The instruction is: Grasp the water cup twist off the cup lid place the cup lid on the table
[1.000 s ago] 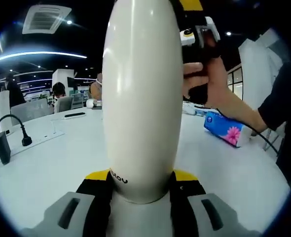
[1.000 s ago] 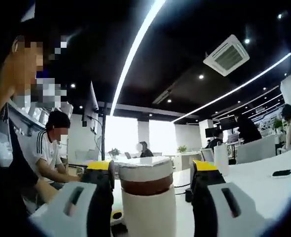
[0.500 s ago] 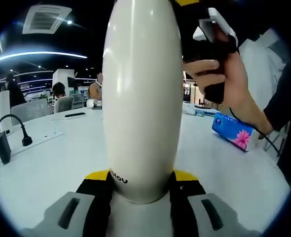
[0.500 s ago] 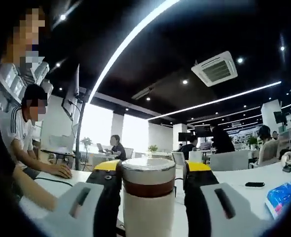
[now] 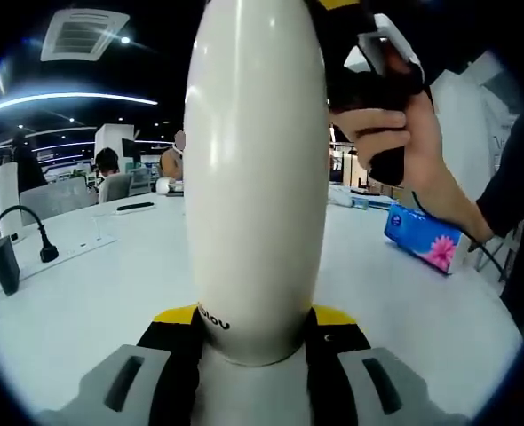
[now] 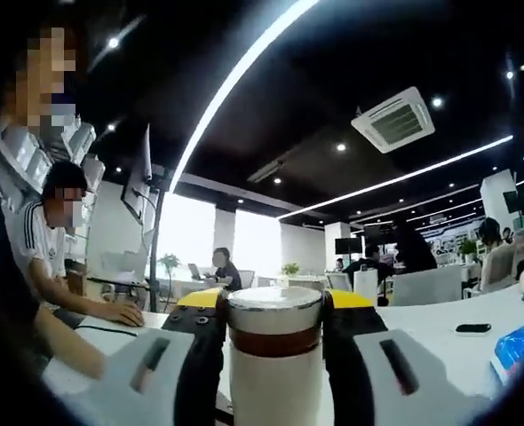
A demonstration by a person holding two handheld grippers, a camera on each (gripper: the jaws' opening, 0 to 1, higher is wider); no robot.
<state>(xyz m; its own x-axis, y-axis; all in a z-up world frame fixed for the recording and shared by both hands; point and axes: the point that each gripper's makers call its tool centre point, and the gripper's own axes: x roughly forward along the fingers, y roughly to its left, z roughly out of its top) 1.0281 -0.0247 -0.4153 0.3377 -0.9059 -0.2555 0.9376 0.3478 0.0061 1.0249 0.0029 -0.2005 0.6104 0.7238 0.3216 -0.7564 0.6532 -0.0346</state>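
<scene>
Water cup (image 5: 256, 177) is upright, pinched at its base by the left tool (image 5: 255, 342); smooth glossy cream body, rounded like an egg. Cup lid (image 6: 274, 315), matte cream cap over a brown band, sits between the right tool (image 6: 273, 355) jaws, which press on its sides. Since a second ago the right tool's background has swung and the person's hand (image 5: 395, 146) has rolled round the cup top, so twisting looks underway; lid is not visibly lifted off yet. White table (image 5: 84, 284) is beneath, smooth. Blue floral tissue pack (image 5: 426, 240) lies well apart on it.
</scene>
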